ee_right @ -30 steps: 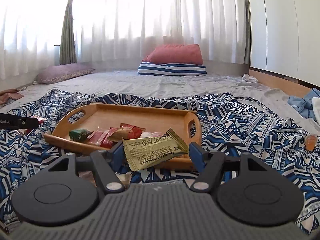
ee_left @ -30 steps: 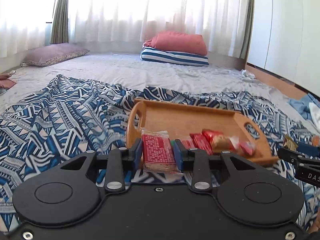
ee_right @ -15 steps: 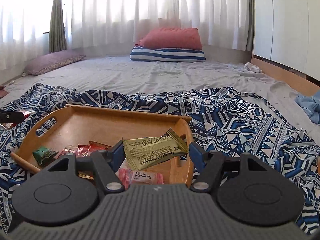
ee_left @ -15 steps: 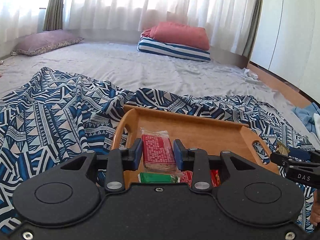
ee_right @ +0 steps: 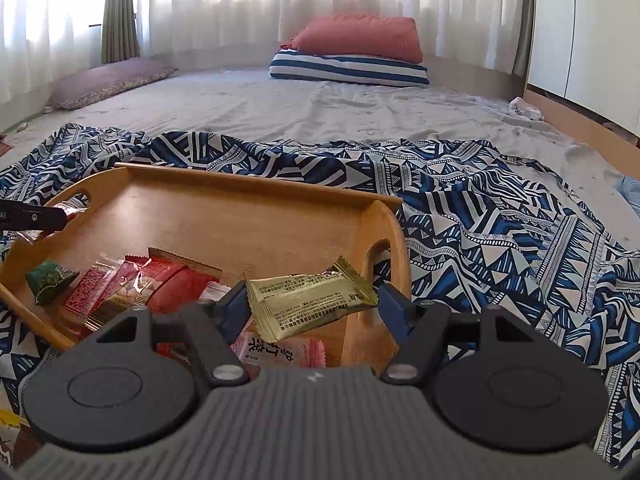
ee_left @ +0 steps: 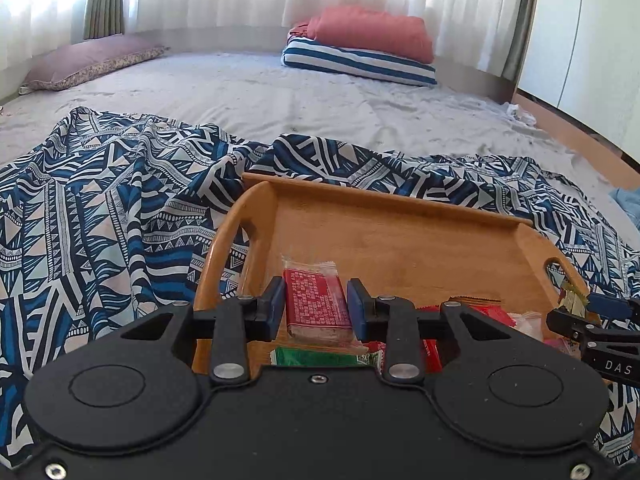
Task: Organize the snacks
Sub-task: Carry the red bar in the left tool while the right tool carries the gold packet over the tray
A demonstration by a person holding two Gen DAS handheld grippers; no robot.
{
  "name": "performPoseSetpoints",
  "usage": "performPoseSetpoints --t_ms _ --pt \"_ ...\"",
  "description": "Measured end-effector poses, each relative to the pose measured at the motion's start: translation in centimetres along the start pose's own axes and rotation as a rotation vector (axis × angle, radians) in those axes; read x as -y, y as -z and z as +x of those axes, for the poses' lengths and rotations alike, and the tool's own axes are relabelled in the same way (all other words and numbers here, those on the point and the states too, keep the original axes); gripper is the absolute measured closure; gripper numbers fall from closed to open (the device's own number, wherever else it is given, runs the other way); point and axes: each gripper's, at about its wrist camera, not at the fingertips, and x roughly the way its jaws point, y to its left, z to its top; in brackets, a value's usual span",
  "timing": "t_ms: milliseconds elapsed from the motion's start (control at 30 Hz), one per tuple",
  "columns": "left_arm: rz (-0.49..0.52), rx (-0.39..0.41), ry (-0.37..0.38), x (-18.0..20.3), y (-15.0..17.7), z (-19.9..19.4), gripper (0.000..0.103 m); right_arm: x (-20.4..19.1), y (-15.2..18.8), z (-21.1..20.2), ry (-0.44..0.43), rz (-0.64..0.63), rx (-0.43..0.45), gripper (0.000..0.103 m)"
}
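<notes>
Your left gripper (ee_left: 316,306) is clamped on a red snack bar (ee_left: 316,304) in a clear wrapper, its blue pads pressed on both long sides, and you hold it above the near left part of the wooden tray (ee_left: 400,208). Your right gripper (ee_right: 314,308) grasps an olive-green snack packet (ee_right: 308,300) by its two ends, the packet tilted with its right end higher, over the tray's near right corner beside the cut-out handle (ee_right: 378,250). The tray sits on a blue and white patterned cloth (ee_right: 500,240) spread over a grey bed sheet (ee_right: 320,112). Inside the tray, the snacks are gathered along the near side: a small dark green wrapped sweet (ee_right: 48,282) at the far left, then a red printed sachet (ee_right: 90,290), a clear packet of pale pieces (ee_right: 128,286), an orange-red packet (ee_right: 176,276) overlapping them, and a pink packet with dark characters (ee_right: 276,350) lying just under your right gripper. From the left wrist view you can also see a green packet (ee_left: 324,358) directly below the held bar. The far half of the tray floor is bare wood. At the far end of the bed, a red pillow (ee_right: 360,38) rests on a blue-striped one (ee_right: 348,70), with a mauve pillow (ee_right: 112,80) off to the left
</notes>
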Motion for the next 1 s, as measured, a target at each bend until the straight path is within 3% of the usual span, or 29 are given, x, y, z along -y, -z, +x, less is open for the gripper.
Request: performPoseSetpoints --t_ms 1000 --pt "0.015 -0.038 -0.027 0.4 1.2 2.3 0.071 0.5 0.6 1.3 -0.050 0.023 -0.010 0.029"
